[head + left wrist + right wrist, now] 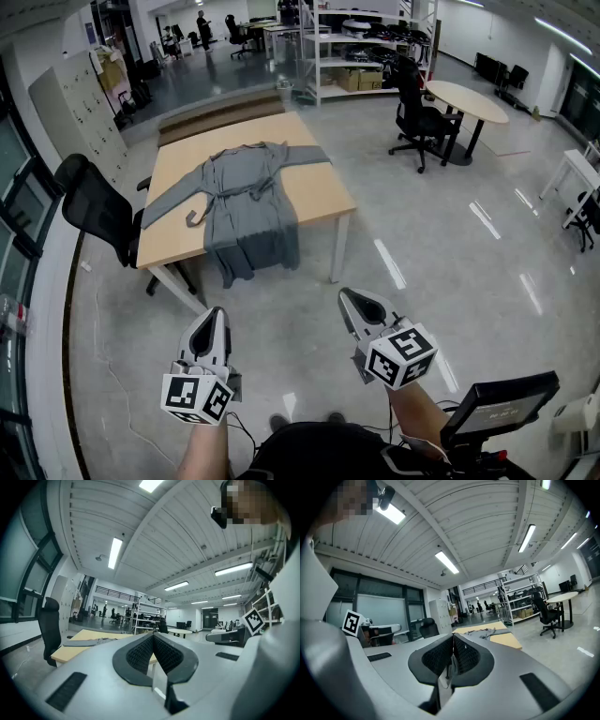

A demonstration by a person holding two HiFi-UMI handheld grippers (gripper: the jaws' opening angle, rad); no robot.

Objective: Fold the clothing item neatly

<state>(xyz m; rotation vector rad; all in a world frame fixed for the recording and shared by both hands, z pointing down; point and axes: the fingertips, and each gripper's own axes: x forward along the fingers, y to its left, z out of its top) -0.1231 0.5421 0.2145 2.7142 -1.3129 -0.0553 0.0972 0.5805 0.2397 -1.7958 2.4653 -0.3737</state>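
Step in hand, as I judge it: approach; fold not yet begun.
- Robe (246, 202) lies spread on table (319, 192). Hem hangs over near edge, one sleeve trails off left side near chair (94, 211).
- To do well: come square to near edge and open jaws before reaching. Bring hanging hem and sleeve onto tabletop first so folds lie flat. Watch loose belt.
- Left gripper (217, 315): clenched, pads together, nothing between.
- Right gripper (350, 298): clenched likewise, empty.
- Both held level, well apart from robe.
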